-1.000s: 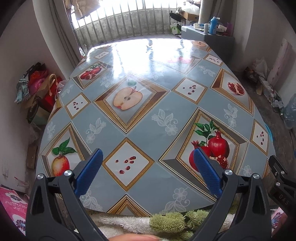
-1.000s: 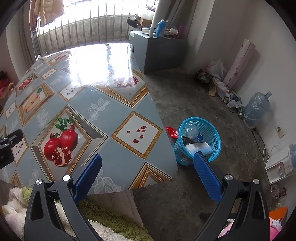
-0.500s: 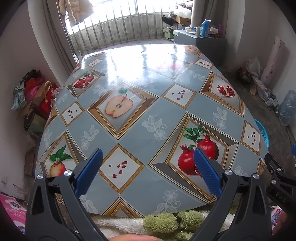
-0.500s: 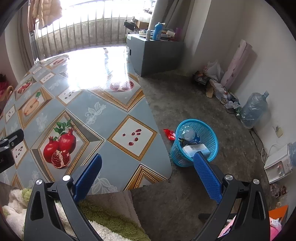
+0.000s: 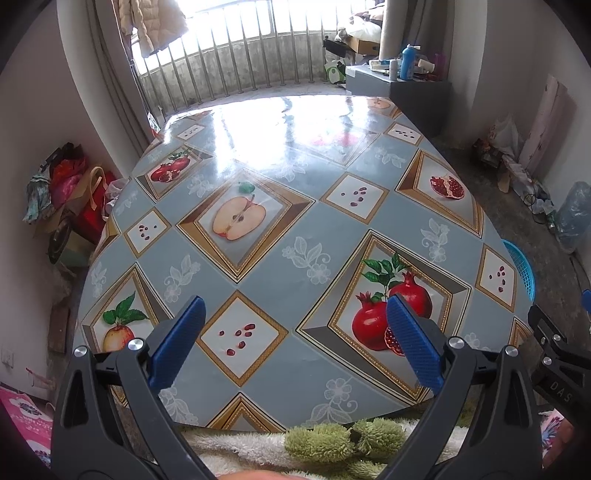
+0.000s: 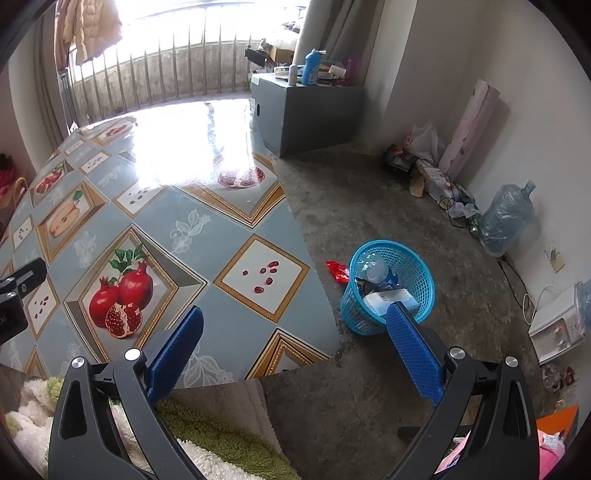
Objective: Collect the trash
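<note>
Bright daylight from window [image 5: 236,33]; glare on table [image 5: 280,125] (fisheye-bent edges, dark corners).

We see tabletop [image 5: 295,236] ahead of both tongs, glossy blue-grey cloth printed with apples, pomegranates, seeds; nothing lying on it. Concrete floor [image 6: 369,206] beyond right tongs: blue basket [image 6: 413,258] standing just past right finger, bottle and white carton inside; red wrapper [image 6: 338,270] on floor just beside basket, toward tabletop edge.
</note>
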{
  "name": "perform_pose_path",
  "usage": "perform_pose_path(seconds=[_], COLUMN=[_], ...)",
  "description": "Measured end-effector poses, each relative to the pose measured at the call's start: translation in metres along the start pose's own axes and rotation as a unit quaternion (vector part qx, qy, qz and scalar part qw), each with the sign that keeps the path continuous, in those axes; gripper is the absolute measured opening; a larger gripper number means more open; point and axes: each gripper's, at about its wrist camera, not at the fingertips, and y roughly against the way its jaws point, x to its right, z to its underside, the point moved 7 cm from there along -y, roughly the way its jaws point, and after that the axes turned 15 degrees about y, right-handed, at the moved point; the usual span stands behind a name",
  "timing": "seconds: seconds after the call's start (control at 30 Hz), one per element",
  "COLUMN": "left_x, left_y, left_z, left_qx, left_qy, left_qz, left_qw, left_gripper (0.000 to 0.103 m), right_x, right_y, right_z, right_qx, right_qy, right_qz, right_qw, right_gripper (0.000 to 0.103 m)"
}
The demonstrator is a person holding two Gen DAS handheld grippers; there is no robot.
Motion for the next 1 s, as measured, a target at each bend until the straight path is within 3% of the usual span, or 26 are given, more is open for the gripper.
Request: perform_pose_path(seconds=[1.0], left_x=[-0.0028], left_y=[0.0019], left_z=[0.0012], left_qx=[-0.002], left_qy=[0.002], left_qz=[-0.004], left_qw=[1.0], left_gripper=[0.094], right_x=[-0.0001], right_y=[0.0026], right_z=[0.0], right_qx=[0.003], right_qy=[0.0], right_qz=[0.002], right_qw=[1.0], right_gripper=[0.096])
